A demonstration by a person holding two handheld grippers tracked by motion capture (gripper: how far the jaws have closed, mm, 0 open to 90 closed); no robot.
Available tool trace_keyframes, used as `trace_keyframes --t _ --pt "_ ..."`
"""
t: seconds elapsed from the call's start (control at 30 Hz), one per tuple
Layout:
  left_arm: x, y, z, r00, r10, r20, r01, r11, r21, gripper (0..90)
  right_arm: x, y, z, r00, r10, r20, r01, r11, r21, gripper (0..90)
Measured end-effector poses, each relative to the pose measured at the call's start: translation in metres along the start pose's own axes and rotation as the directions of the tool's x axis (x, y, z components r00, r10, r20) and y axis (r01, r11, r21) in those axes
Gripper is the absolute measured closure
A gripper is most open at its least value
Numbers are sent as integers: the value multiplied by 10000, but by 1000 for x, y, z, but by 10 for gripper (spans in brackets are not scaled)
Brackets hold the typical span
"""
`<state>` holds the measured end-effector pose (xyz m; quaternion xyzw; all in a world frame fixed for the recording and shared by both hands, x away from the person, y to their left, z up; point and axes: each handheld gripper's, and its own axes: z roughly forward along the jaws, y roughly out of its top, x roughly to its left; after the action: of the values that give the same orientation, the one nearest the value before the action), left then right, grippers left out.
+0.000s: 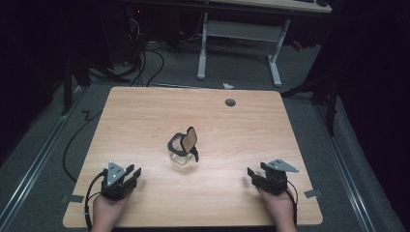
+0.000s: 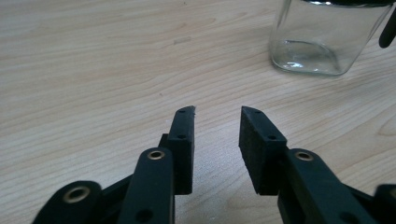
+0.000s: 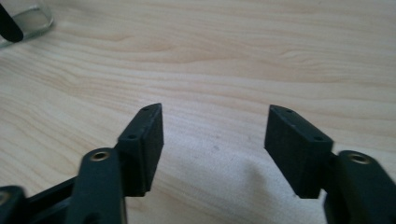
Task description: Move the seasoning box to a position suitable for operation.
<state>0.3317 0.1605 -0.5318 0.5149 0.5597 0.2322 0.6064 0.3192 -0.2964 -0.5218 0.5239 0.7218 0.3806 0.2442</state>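
Both hands are resting nearest the viewer, left gripper (image 1: 135, 175) and right gripper (image 1: 252, 175) gaping open and empty, flanking the glass jar (image 1: 183, 155) sitting mid-table with its lid (image 1: 189, 139) tilting up. Nudging that light jar could be tipping it.

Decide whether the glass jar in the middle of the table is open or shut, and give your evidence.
Open. In the high view the glass jar has its brown hinged lid tilted up off the black-rimmed mouth.
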Motion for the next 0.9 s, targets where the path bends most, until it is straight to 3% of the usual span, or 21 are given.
trace_keyframes --t 0.1,0.3,0.47,0.53,0.9 --pt "1 -2 2 9999 34 -104 -33 10000 76 724 1 -1 -2 9999 -149 -8 149 9996 -219 452" --pt "-2 3 10 9997 -209 -105 210 9998 41 802 -4 -4 -4 9996 289 -20 -289 9990 -353 482" --pt "-10 4 24 9998 151 -124 -150 9999 42 900 -6 -5 -5 9991 421 -105 -426 9979 -485 517" --pt "-14 5 30 10000 51 -46 -51 10000 14 900 -6 -5 -5 9989 420 -184 -428 9980 -464 521" --pt "-36 6 73 9989 352 303 -357 9992 178 900 -3 -6 -3 9992 302 -245 -312 9986 -424 523"
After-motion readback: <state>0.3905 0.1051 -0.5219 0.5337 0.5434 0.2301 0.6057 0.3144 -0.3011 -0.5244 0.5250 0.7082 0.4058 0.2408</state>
